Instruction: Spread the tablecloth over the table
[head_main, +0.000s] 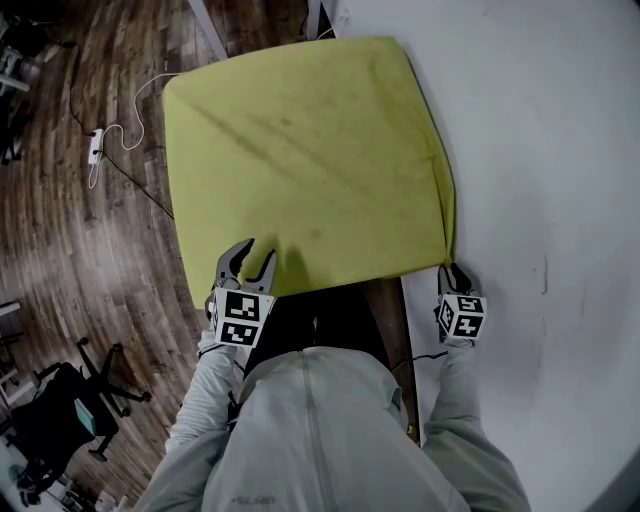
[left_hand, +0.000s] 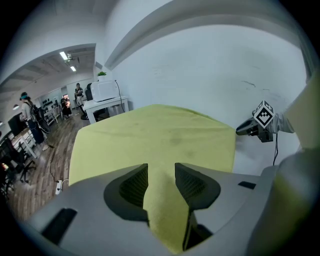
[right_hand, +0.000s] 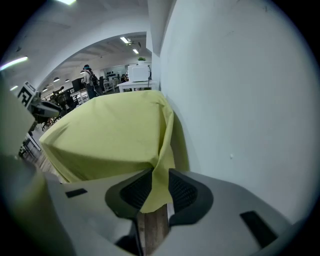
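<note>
A yellow-green tablecloth (head_main: 300, 160) covers the table, its near edge hanging just in front of me. My left gripper (head_main: 250, 262) sits at the near left edge. In the left gripper view a raised fold of the tablecloth (left_hand: 150, 135) fills the gap of the left gripper (left_hand: 161, 180), touching both pads. My right gripper (head_main: 452, 268) is at the near right corner by the wall. In the right gripper view the tablecloth (right_hand: 110, 135) sends a loose corner down between the jaws of the right gripper (right_hand: 159, 187), which stand apart without pressing it. Bare wooden table edge (right_hand: 152, 227) shows below.
A white wall (head_main: 540, 150) runs close along the table's right side. The uncovered wooden table edge (head_main: 388, 320) lies between my arms. On the wood floor to the left are a power strip (head_main: 96, 145) with its cable and an office chair (head_main: 70, 400).
</note>
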